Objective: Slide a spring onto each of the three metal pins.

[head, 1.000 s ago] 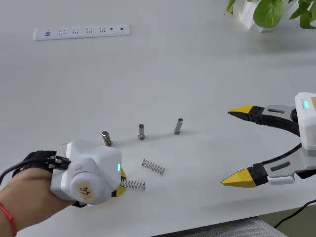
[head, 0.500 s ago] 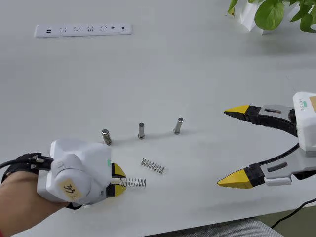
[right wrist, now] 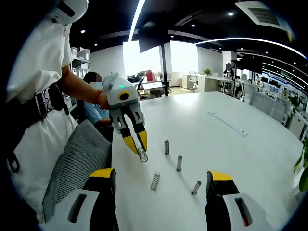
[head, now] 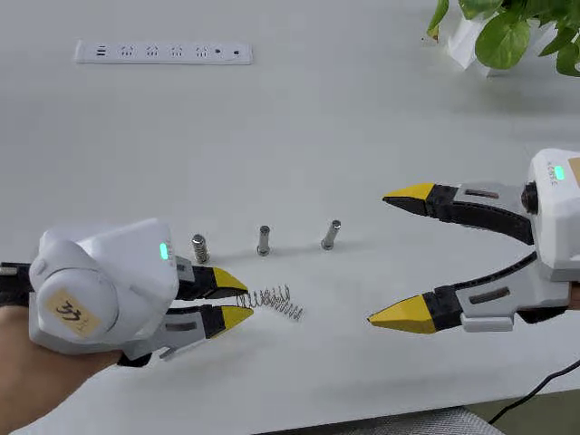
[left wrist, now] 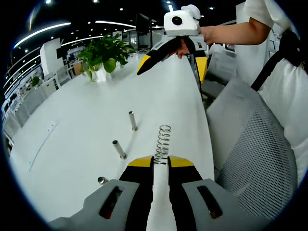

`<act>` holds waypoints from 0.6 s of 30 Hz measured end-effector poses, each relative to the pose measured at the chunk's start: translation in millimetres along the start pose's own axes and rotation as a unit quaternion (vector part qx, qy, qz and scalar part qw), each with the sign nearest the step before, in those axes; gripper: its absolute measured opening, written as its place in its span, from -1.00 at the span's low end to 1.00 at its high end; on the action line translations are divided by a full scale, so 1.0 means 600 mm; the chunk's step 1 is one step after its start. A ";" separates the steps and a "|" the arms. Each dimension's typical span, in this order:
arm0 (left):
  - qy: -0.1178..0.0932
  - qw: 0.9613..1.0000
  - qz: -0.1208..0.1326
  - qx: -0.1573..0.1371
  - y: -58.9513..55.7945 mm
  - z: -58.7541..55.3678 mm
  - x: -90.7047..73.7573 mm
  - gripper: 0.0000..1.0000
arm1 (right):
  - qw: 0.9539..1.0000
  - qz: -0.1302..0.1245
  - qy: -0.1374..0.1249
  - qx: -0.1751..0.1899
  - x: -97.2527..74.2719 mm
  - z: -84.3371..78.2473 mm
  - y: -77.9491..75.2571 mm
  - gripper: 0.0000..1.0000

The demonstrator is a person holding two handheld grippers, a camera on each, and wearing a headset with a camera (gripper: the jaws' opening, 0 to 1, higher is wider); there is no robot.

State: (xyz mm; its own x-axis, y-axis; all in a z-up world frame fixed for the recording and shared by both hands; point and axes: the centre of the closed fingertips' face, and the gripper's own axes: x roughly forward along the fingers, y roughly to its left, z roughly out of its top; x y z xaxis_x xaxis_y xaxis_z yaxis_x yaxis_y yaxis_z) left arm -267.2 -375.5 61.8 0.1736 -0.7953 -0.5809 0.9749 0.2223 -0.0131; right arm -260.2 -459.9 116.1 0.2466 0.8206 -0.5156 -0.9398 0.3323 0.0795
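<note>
**Left claw holds a spring by the pins**

Lower left in the head view, our left claw (head: 242, 299) pinches narrowly one end of a spring (head: 268, 294). Just beside it we see a second spring (head: 290, 311) lying on the white surface (head: 362, 118). At the right edge our right claw (head: 378, 257) gapes wide and empty. Farther up, mid-frame, stands a row: the leftmost pin (head: 199, 246) wrapped in coils, the middle pin (head: 264, 240) and the rightmost pin (head: 332, 235) bare. A power strip (head: 163, 53) lies at the upper left.
</note>
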 end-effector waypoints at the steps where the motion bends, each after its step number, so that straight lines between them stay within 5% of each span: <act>1: -0.009 1.000 0.003 -0.003 0.003 0.007 -0.003 -0.85 | 1.000 0.004 -0.001 0.004 0.004 0.007 0.003 0.46; 10: -0.071 0.997 0.021 -0.034 0.014 0.054 -0.021 -0.85 | 0.999 0.022 -0.043 0.022 0.031 0.066 0.016 -0.01; 18: -0.128 0.989 0.029 -0.068 0.022 0.093 -0.040 -0.85 | 0.995 0.028 -0.077 0.060 0.045 0.094 0.016 -0.34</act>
State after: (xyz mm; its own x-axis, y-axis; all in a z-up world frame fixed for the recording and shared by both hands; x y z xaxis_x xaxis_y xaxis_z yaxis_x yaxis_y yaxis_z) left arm -250.6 -384.8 121.1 0.2750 -0.8920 -0.3587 0.9376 0.3314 -0.1052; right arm -249.4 -408.5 151.0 0.2369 0.8977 -0.3715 -0.9202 0.3300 0.2107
